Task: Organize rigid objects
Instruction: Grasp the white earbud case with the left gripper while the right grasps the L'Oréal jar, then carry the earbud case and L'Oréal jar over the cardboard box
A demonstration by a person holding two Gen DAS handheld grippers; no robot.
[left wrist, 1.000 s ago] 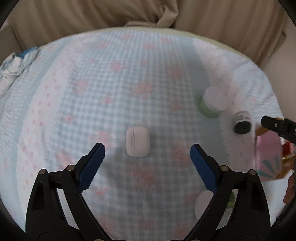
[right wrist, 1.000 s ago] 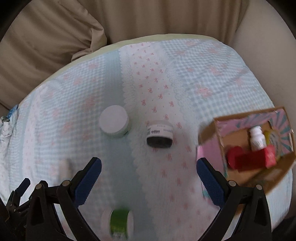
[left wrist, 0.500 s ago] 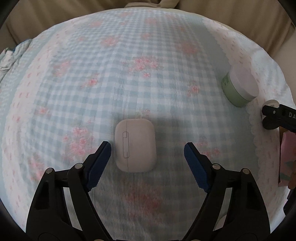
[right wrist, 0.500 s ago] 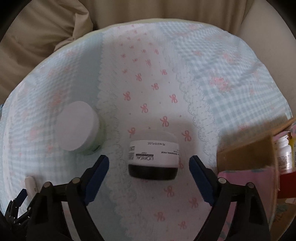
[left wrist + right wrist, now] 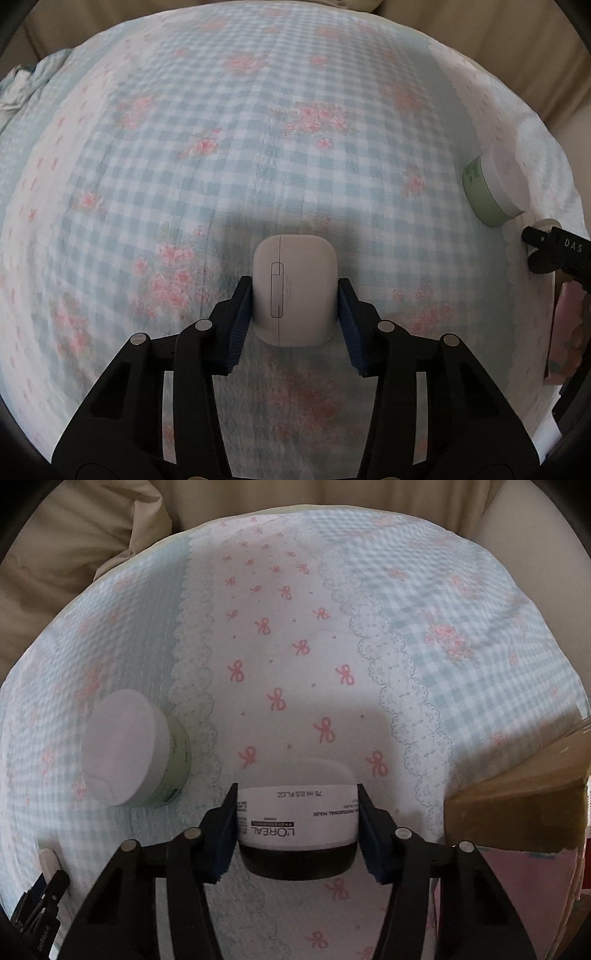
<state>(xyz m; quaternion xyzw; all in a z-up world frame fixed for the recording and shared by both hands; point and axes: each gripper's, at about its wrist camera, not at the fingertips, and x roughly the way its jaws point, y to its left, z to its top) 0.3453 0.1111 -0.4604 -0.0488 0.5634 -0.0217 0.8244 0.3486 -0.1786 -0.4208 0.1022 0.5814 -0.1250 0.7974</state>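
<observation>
My left tongs (image 5: 294,308) are closing on the white case (image 5: 294,290) at lower centre, its long axis running up the frame between the pads, while my right tongs (image 5: 296,825) are closing on the jar (image 5: 298,821), box (image 5: 517,808) at right.

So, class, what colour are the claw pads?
Dark blue pads, clearest in the left wrist view.

Soft, even daylight fills both views, with no glare. A broad grey shadow lies on the bedspread (image 5: 295,129) around the white earbud case (image 5: 294,291) and around the L'Oréal jar (image 5: 297,823). Fisheye distortion bulges the gingham outward, dark vignette rims the corners, and the edges go soft. The green jar (image 5: 133,749) looks slightly hazy.
</observation>
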